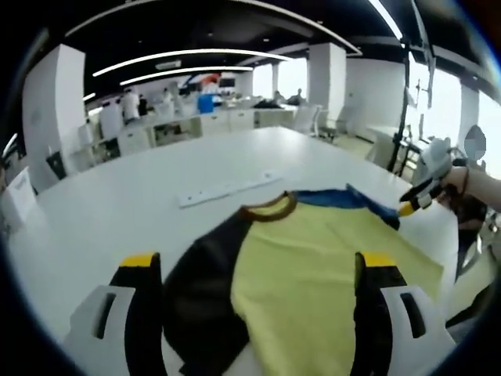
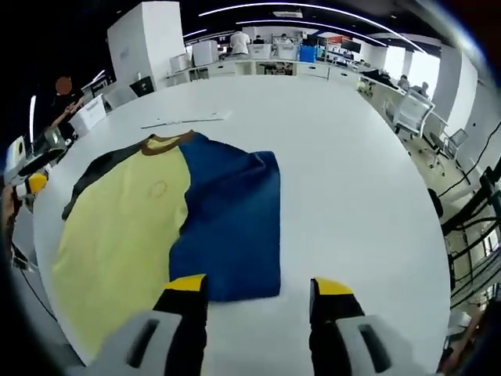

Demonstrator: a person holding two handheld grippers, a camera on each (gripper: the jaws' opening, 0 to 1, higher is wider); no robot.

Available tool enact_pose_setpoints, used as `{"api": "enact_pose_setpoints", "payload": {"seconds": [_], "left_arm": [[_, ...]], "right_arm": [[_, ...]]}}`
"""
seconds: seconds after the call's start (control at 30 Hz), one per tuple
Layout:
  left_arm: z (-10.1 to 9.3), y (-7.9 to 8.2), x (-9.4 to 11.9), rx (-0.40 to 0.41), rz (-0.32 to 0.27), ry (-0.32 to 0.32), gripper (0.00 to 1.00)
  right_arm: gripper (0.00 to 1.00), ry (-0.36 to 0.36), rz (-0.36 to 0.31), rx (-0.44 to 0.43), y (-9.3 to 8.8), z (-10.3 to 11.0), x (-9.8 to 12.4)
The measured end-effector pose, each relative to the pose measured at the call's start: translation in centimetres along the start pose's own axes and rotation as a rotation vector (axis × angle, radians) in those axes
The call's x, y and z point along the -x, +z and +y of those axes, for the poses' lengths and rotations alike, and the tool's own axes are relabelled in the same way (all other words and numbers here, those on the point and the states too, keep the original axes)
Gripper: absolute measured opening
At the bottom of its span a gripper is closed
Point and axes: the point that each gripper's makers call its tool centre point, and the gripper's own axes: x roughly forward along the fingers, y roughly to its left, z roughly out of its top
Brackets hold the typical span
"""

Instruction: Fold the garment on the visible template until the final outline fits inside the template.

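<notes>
On desk: garment flat, yellow front up, blue sleeve folded over | my left claw jaws spread, empty, over hem | my right claw jaws spread, empty, at blue edge | white strip beyond collar

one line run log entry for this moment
stage: fold not begun | shirt: flat on white table, blue sleeve spread | left tool: open over hem, empty | right tool: open at blue sleeve edge, empty
</notes>
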Motion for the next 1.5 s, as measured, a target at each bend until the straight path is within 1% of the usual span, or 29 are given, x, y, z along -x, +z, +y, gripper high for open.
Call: {"api": "enact_pose_setpoints", "payload": {"seconds": [0.07,0.17,0.2,0.23,0.33,0.43,0.47,0.5,0.6,0.63,0.67,0.7,0.73,0.77,0.83,0.93,0.97,1.13,1.23,1.37,1.5], "left_arm": [[0.1,-0.2,0.2,-0.011,0.006,0.009,0.99],[0.1,-0.4,0.3,-0.014,0.011,0.010,0.99],[0.1,-0.5,0.4,-0.012,0.013,0.009,0.99],[0.1,-0.6,0.4,-0.009,0.013,0.010,0.99],[0.1,-0.9,0.6,-0.004,0.017,0.013,0.99],[0.0,-1.1,0.8,-0.008,0.013,0.023,0.98],[0.0,-1.2,0.8,-0.007,0.015,0.022,0.98],[-0.2,-1.3,0.9,-0.007,0.017,0.021,0.98],[-0.4,-1.4,1.2,-0.016,0.025,0.022,0.98],[-0.3,-1.3,1.2,-0.020,0.025,0.024,0.98],[-0.3,-1.3,1.4,-0.023,0.024,0.025,0.98],[-0.3,-1.3,1.4,-0.022,0.025,0.025,0.98],[-0.3,-1.3,1.6,-0.019,0.024,0.023,0.98],[-0.4,-1.3,1.7,-0.017,0.023,0.021,0.98],[-0.4,-1.4,2.0,-0.011,0.022,0.023,0.98],[-0.3,-1.4,2.3,-0.010,0.020,0.029,0.96],[-0.2,-1.4,2.5,-0.013,0.017,0.036,0.95],[0.3,-1.3,3.0,-0.041,0.021,0.056,0.95],[0.3,-1.0,3.3,-0.045,0.012,0.053,0.95],[0.3,-0.7,3.5,-0.027,-0.005,0.057,0.96],[0.1,-0.6,3.7,-0.023,-0.007,0.057,0.97]], "right_arm": [[0.45,0.004,-0.006,-0.066,-0.3,0.2,-0.1],[0.42,0.005,-0.010,-0.098,-0.4,0.3,-0.1],[0.40,0.005,-0.009,-0.092,-0.5,0.4,-0.1],[0.37,-0.005,-0.005,-0.099,-0.6,0.3,-0.1],[0.34,-0.029,0.008,-0.116,-1.0,0.2,-0.2],[0.25,-0.051,0.016,-0.178,-1.2,0.2,-0.2],[0.23,-0.058,0.021,-0.181,-1.4,0.1,-0.3],[0.22,-0.068,0.021,-0.216,-1.5,0.0,-0.4],[0.20,-0.070,0.028,-0.273,-1.7,0.3,-0.7],[0.19,-0.070,0.032,-0.281,-1.8,0.3,-0.8],[0.16,-0.098,0.009,-0.279,-1.4,-0.1,-0.8],[0.14,-0.093,0.020,-0.288,-1.5,0.1,-0.9],[0.12,-0.104,0.020,-0.307,-1.5,0.0,-0.8],[0.10,-0.110,0.014,-0.305,-1.4,-0.2,-0.9],[0.02,-0.119,0.013,-0.298,-1.3,-0.2,-1.1],[0.00,-0.120,0.005,-0.315,-1.0,-0.1,-1.0],[0.00,-0.117,0.000,-0.344,-0.9,0.0,-1.0],[0.00,-0.111,0.003,-0.354,-0.7,-0.4,-0.7],[0.00,-0.134,-0.002,-0.328,-0.6,-1.8,-0.3],[0.00,-0.151,-0.005,-0.322,-0.3,-3.6,0.1],[0.00,-0.176,-0.004,-0.306,-0.2,-5.2,0.5]]}}
